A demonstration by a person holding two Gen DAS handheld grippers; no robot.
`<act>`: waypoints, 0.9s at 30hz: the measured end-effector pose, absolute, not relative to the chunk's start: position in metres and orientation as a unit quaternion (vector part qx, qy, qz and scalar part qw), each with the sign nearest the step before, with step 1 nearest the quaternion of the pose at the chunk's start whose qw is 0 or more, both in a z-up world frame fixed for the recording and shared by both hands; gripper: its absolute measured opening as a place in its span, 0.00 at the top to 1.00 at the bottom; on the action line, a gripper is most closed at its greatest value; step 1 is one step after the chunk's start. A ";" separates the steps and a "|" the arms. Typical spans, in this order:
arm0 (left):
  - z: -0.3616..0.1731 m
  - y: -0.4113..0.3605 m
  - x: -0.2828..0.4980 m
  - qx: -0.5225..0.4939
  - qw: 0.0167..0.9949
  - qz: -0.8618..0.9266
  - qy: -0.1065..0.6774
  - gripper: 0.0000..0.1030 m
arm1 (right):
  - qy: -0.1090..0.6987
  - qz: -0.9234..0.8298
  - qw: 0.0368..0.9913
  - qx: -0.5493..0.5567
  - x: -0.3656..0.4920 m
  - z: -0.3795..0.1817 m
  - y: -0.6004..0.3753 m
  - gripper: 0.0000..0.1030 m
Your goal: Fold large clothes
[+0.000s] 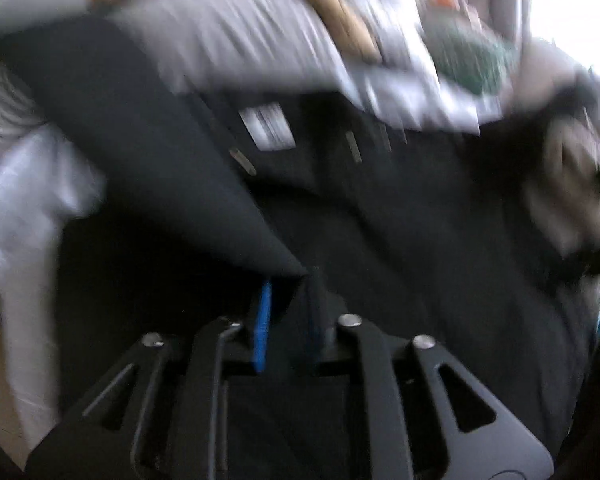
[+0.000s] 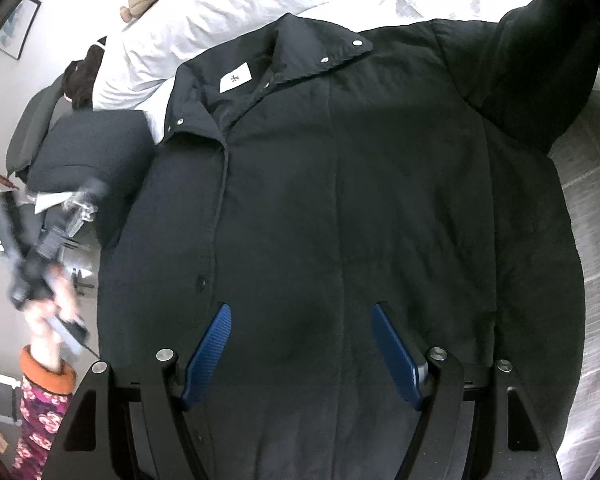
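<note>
- The large black padded jacket with a stand-up collar and metal snaps (image 2: 332,200) lies spread flat, front side up, on the bed with white and pale grey bedding (image 2: 580,216); it covers most of the mattress in the right wrist view.
- Progress: the body of the jacket is unfolded. One sleeve (image 2: 540,72) lies spread out at the upper right. At the left edge a dark fold of cloth (image 1: 148,168) rises from the jacket toward the left gripper (image 1: 288,300); the first sleeve fold appears to be only starting. The other sleeve and the body folds remain, by my judgement.
- Orientation: the collar with its white neck label (image 2: 235,78) points toward the white pillows (image 2: 220,12) at the head of the bed; the hem lies nearest the right gripper (image 2: 302,344). The long axis runs from hem to collar, up the picture.
- Left gripper: its blue pads stand close together, with the corner of the dark fold at their tips; blur hides whether they pinch it, so I cannot tell.
- Right gripper: its jaws stand wide apart, empty, above the lower front of the jacket.
</note>
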State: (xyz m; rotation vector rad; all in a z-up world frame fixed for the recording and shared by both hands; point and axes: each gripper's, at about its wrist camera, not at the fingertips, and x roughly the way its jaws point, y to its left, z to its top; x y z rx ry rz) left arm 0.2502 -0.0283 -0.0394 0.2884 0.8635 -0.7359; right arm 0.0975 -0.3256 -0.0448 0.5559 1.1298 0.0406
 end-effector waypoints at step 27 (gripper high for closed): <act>-0.072 0.166 0.288 -0.052 0.859 -0.093 0.501 0.81 | 0.478 0.061 0.821 0.306 0.195 -0.082 -0.285 0.56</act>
